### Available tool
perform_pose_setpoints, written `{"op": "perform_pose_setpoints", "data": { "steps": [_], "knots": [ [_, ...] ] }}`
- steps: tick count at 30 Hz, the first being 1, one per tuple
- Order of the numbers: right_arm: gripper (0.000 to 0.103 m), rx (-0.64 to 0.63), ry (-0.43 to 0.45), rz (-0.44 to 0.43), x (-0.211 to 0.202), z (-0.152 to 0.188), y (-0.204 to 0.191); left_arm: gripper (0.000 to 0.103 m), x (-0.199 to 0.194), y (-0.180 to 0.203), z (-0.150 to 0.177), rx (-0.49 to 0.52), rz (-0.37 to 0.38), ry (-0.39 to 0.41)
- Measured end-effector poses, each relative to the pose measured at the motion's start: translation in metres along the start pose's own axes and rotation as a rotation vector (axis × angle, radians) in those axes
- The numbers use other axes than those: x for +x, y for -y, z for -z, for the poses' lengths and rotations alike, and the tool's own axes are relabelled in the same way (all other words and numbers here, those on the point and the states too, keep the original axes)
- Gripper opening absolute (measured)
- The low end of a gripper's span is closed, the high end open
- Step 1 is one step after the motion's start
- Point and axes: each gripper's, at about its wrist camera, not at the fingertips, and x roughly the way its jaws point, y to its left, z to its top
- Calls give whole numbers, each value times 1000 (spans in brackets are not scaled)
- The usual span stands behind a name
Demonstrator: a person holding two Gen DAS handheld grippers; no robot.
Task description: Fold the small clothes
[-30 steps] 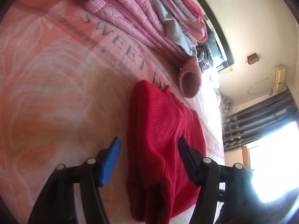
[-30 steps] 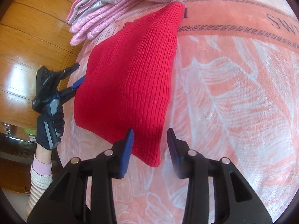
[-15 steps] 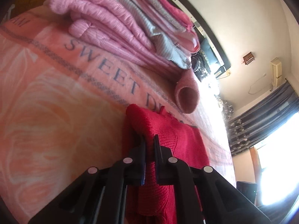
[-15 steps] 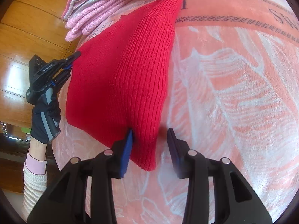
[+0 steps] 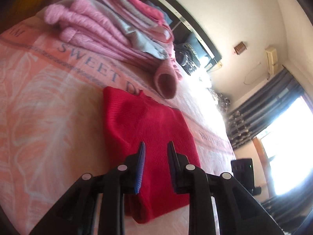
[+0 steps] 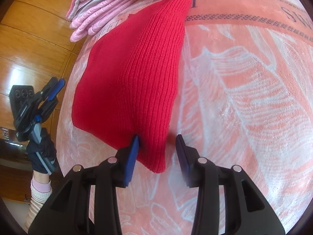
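Observation:
A red ribbed knit garment (image 6: 133, 74) lies folded on the pink bedspread (image 6: 244, 98), also seen in the left wrist view as the red garment (image 5: 152, 121). My right gripper (image 6: 157, 138) is open, and its blue-padded fingers straddle the garment's near corner, which lies between them. My left gripper (image 5: 156, 148) is open with a narrow gap, hovering over the garment's near part. In the right wrist view the left gripper (image 6: 55, 85) sits off the bed's left edge, apart from the cloth, held by a gloved hand (image 6: 42, 152).
A stack of folded pink and grey clothes (image 5: 109, 25) sits at the bed's far end, with a pink cuff (image 5: 166, 82) touching the red garment's far tip. Wooden panelling (image 6: 35, 31) stands left of the bed. A curtained window (image 5: 283, 137) glares brightly.
The left gripper, shut at the garment's edge half a second ago, has opened and drawn back. The right gripper has moved forward, so the corner now lies between its fingers.

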Motion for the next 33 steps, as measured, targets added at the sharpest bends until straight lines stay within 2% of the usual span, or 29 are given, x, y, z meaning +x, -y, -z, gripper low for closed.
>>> {"op": "perform_pose_setpoints", "data": {
  "steps": [3, 7, 10, 12, 13, 15, 17, 19, 23, 25, 28, 33],
  "knots": [
    [40, -7, -5, 12, 2, 3, -4, 23, 15, 13, 19, 45, -19, -79],
    [40, -19, -6, 21, 2, 7, -5, 23, 42, -13, 36, -7, -124, -180],
    [39, -12, -9, 11, 3, 8, -2, 14, 44, -33, 40, -78, -89, -174],
    [39, -7, -10, 4, 2, 8, 0, 15, 37, -36, 35, -120, -60, -175],
    [40, -8, -10, 0, 1, 8, -1, 17, 31, -34, 32, -128, -48, -164],
    [41, -8, 3, -12, -5, 7, -2, 29, 15, -32, 24, -143, -19, -113],
    [43, -7, 21, -22, -13, 5, -3, 45, -1, -38, 15, -188, -4, -60],
    [44, -6, 40, -27, -20, 3, -2, 52, -5, -53, 5, -255, 12, -45],
    [45, 2, 45, -29, -22, 2, 0, 54, 19, -100, -2, -460, 132, -90],
    [45, 6, 42, -29, -21, 2, 2, 54, 33, -119, -1, -527, 154, -108],
    [45, 20, 39, -35, -18, 1, 6, 44, 49, -131, -7, -535, 193, -130],
    [45, 47, 47, -64, -14, -4, 9, 44, 73, -125, -20, -461, 208, -173]
  ]
}}
